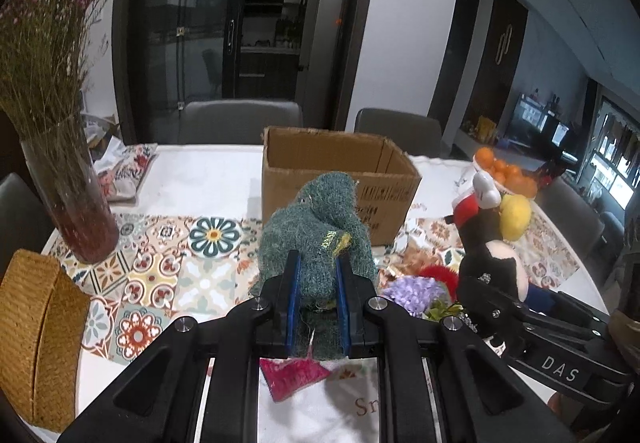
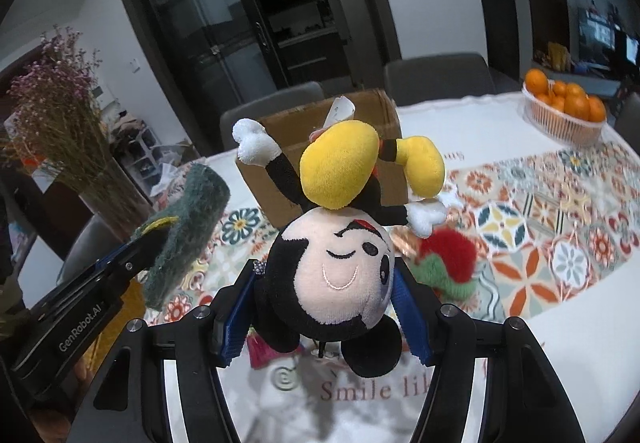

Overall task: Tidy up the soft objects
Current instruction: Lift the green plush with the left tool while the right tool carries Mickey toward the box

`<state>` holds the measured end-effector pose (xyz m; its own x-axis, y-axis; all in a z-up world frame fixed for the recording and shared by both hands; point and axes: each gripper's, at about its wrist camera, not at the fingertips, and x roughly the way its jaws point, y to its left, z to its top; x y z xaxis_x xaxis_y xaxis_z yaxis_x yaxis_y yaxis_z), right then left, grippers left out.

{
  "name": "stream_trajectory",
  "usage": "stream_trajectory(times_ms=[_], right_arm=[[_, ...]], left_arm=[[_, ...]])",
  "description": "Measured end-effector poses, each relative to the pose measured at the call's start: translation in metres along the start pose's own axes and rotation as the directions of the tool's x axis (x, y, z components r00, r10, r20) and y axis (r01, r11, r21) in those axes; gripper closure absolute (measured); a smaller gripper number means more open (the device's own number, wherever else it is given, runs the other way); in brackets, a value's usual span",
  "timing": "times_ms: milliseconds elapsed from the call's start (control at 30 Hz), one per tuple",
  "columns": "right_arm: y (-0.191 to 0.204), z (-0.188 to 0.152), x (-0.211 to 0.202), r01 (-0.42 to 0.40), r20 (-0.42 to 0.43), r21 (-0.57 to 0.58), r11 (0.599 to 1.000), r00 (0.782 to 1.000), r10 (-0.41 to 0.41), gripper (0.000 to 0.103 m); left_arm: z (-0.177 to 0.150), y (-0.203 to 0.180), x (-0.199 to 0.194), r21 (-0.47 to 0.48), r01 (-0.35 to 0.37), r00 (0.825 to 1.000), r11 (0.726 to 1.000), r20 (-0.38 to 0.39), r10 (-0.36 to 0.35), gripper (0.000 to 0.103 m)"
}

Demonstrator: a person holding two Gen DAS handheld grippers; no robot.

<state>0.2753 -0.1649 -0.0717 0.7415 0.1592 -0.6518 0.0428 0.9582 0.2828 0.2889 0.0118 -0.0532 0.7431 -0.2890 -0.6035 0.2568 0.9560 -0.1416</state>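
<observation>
My left gripper (image 1: 318, 263) is shut on a green knitted cloth item (image 1: 316, 231) and holds it above the table in front of an open cardboard box (image 1: 340, 171). The green item also shows in the right wrist view (image 2: 188, 227). My right gripper (image 2: 324, 303) is shut on a Mickey Mouse plush (image 2: 340, 267), held upside down by its head, yellow shoes up. The plush also shows in the left wrist view (image 1: 492, 255), to the right of the box (image 2: 384, 111). A red and green fluffy toy (image 2: 448, 263), a purple soft piece (image 1: 412, 293) and a pink item (image 1: 292, 373) lie on the table.
A glass vase of dried flowers (image 1: 68, 187) stands at the left. A woven basket (image 1: 40, 339) sits at the near left. A basket of oranges (image 2: 568, 111) stands at the far right. Grey chairs (image 1: 240, 123) line the table's far side. A patterned tablecloth (image 1: 168, 271) covers the table.
</observation>
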Motion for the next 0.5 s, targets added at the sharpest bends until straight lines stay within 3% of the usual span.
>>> stream_trajectory(times_ms=[500], right_arm=[[0.01,0.051,-0.002,-0.102,0.046,-0.088,0.991,0.993,0.106,0.039]], left_arm=[[0.04,-0.01,-0.016,0.034,0.027,0.993,0.999,0.113,-0.031,0.086]])
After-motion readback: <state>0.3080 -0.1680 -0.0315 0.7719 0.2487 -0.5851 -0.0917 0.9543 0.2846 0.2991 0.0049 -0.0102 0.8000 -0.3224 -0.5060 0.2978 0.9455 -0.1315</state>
